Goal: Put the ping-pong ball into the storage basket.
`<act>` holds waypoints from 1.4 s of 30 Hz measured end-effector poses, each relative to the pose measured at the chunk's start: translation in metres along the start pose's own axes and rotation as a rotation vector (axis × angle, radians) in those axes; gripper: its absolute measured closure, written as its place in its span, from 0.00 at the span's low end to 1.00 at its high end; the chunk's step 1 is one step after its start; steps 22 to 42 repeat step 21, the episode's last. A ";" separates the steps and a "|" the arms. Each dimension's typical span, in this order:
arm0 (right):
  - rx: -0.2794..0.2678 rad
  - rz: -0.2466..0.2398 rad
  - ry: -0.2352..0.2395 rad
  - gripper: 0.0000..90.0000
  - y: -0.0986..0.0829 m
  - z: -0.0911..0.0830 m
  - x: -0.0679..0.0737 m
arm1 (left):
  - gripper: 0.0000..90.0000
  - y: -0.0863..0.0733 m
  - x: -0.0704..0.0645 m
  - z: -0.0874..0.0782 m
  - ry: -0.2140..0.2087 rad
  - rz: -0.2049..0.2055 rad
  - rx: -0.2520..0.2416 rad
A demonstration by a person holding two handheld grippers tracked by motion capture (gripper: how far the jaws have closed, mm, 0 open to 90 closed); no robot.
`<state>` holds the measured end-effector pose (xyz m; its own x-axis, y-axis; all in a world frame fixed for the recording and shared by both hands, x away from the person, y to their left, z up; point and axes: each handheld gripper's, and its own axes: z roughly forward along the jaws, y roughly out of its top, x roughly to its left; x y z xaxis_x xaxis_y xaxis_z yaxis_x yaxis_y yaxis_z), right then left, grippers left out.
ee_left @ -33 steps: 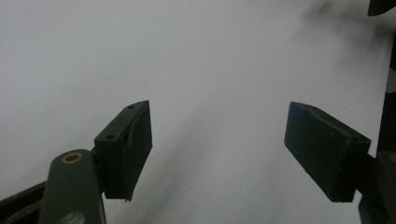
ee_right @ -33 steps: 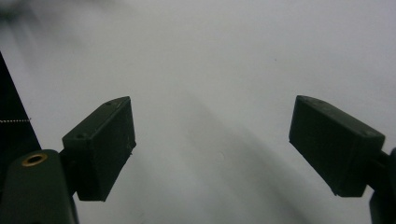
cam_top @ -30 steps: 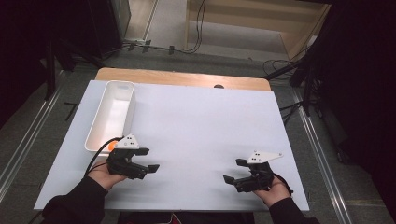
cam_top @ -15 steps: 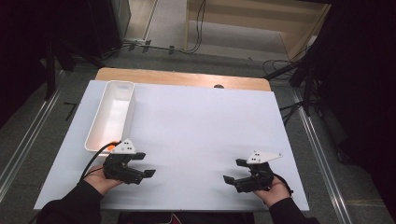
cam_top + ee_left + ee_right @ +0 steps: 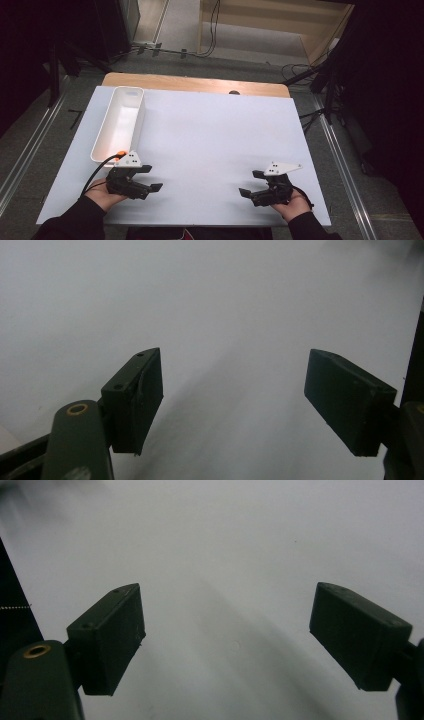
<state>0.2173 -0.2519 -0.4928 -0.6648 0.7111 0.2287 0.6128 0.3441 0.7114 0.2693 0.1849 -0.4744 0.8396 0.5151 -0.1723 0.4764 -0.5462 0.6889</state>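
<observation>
The white bin (image 5: 119, 122) — a long, narrow tray standing lengthwise along the left side of the white table top (image 5: 215, 135) — has its near short end just beside the left gripper (image 5: 150, 179), with the gripper's grey plate and orange-tipped cable right at that rim. Inside, the bin looks bare.

The left gripper sits near the table's front-left corner, held in the person's left hand (image 5: 102, 195), pointing toward the middle of the table. In the left gripper view its jaws stand wide apart with nothing but plain white surface between them. The right gripper (image 5: 250, 184) is near the front-right corner in the right hand (image 5: 294, 201), pointing inward toward the left one. Its jaws too are spread wide and hold nothing, as the right gripper view shows.

Between the two grippers lies a broad stretch of bare white surface, and it runs on unbroken to the far edge, where a strip of wooden board (image 5: 195, 84) shows beyond the white top. Both hands are close to the front edge — the right one also near the right edge.
</observation>
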 end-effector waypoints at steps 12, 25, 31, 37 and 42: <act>0.002 -0.008 0.002 0.15 0.000 0.001 0.000 | 0.26 0.000 0.000 0.000 -0.001 0.005 0.001; 0.008 -0.011 -0.001 0.15 0.000 0.001 0.000 | 0.26 0.000 0.000 0.001 0.003 0.013 0.008; 0.008 -0.011 -0.001 0.15 0.000 0.001 0.000 | 0.26 0.000 0.000 0.001 0.003 0.013 0.008; 0.008 -0.011 -0.001 0.15 0.000 0.001 0.000 | 0.26 0.000 0.000 0.001 0.003 0.013 0.008; 0.008 -0.011 -0.001 0.15 0.000 0.001 0.000 | 0.26 0.000 0.000 0.001 0.003 0.013 0.008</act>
